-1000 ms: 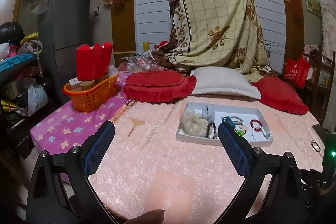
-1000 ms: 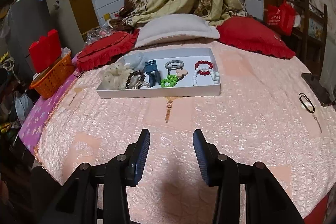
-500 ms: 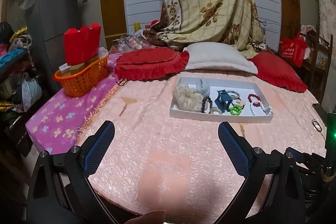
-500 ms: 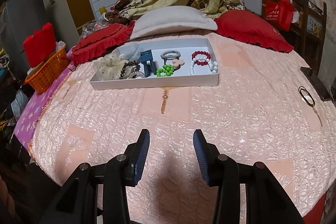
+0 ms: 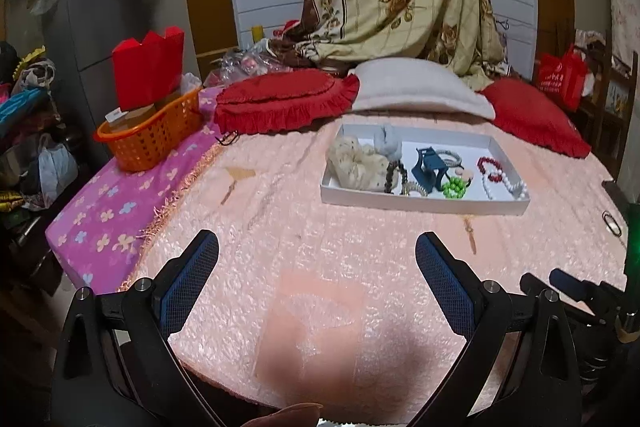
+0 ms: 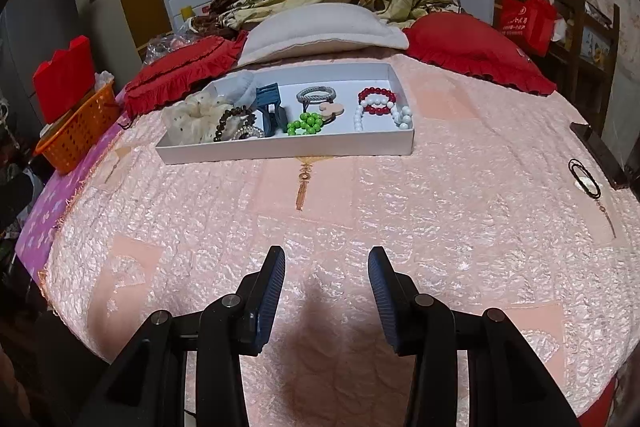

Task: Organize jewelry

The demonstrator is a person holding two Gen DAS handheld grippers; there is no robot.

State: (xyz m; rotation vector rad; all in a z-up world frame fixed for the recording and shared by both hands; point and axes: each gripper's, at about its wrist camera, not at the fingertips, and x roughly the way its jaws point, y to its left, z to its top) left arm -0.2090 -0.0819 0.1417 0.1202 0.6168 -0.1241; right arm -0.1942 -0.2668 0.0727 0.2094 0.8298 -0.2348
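A white tray (image 6: 288, 151) (image 5: 424, 205) lies on the pink bedspread, far ahead of both grippers. In it are a cream scrunchie (image 6: 192, 115), a dark bead bracelet (image 6: 232, 119), a blue hair claw (image 6: 270, 107), a green bead bracelet (image 6: 305, 125), a silver bangle (image 6: 317, 93) and red and white bead bracelets (image 6: 378, 103). A black cord necklace (image 6: 585, 177) lies loose on the spread at the right. My left gripper (image 5: 318, 255) is wide open over bare bedspread. My right gripper (image 6: 326, 267) stands partly open with nothing between its fingers.
Red cushions (image 6: 476, 51) and a white pillow (image 6: 320, 31) line the head of the bed behind the tray. An orange basket (image 5: 150, 135) with a red box sits on the purple sheet at the left. A dark phone-like slab (image 6: 600, 155) lies at the right edge.
The left gripper has sunk and tipped downward, so the tray now shows higher and fully between its fingers. The right gripper has barely moved.
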